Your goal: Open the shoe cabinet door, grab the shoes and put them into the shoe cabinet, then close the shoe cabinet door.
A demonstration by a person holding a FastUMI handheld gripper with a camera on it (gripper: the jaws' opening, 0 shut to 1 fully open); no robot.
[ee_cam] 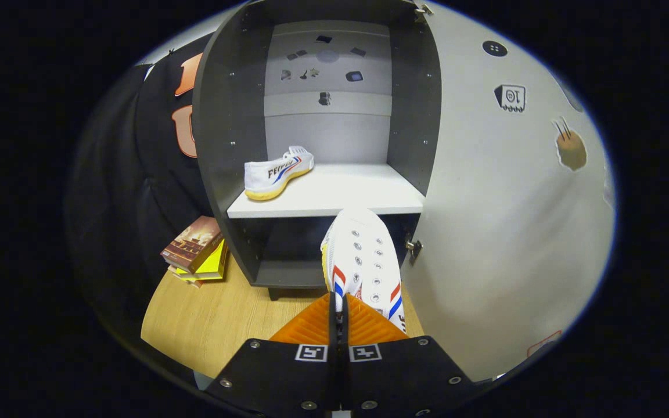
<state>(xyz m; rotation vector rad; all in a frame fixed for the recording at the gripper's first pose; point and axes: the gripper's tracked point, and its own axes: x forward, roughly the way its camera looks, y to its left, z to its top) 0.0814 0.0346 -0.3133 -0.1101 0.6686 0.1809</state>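
The shoe cabinet (224, 116) stands ahead with its door (503, 220) swung wide open to the right. One white shoe with red and blue stripes (278, 172) lies on its side at the left of the white shelf (346, 194). My gripper (339, 316) is shut on a second white shoe (363, 255), pinching its collar edge. This shoe points toe-forward toward the cabinet, its toe reaching the front edge of the shelf.
A small stack of books (196, 249) lies on the wooden table (218, 319) left of the cabinet's foot. Below the shelf is a dark lower compartment (288, 249). Small stickers dot the cabinet's back wall and the inner face of the door.
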